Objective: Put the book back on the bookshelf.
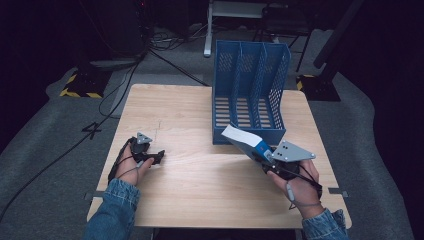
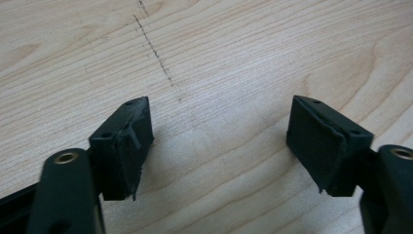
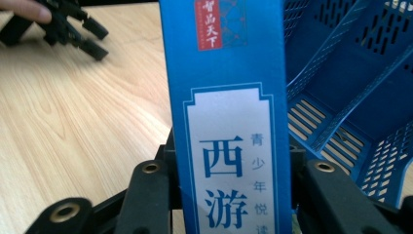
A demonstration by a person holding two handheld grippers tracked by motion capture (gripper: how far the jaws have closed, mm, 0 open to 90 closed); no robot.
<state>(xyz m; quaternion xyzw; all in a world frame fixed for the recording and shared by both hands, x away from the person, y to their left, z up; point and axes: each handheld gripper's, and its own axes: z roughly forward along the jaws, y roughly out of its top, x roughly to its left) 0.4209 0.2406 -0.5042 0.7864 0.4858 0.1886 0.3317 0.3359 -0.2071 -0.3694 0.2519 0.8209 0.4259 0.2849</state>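
The right gripper (image 1: 264,159) pinches a blue book (image 1: 246,141), its jaws pressed against the book's two covers near the spine's lower end. In the high view the book sits at about four o'clock on the table (image 1: 200,190), lifted clear of the wood and tilted, its free end pointing toward ten o'clock and reaching the front lip of the blue file rack (image 1: 250,95). In the right gripper view the book's spine (image 3: 229,122) rises straight up between the jaws, showing a white label with blue characters and a small red mark near the top; the file rack's slotted compartments (image 3: 350,87) lie just behind it to the right.

The file rack stands upright at about one o'clock on the table, its open dividers facing the person.

The left gripper (image 1: 152,157) rests low at about eight o'clock, well apart from the book and the rack. Its jaws stand spread wide, with bare wood grain (image 2: 219,126) between the pads (image 2: 129,146) and nothing held. A faint dotted pencil line (image 2: 156,51) runs across the table ahead of them.
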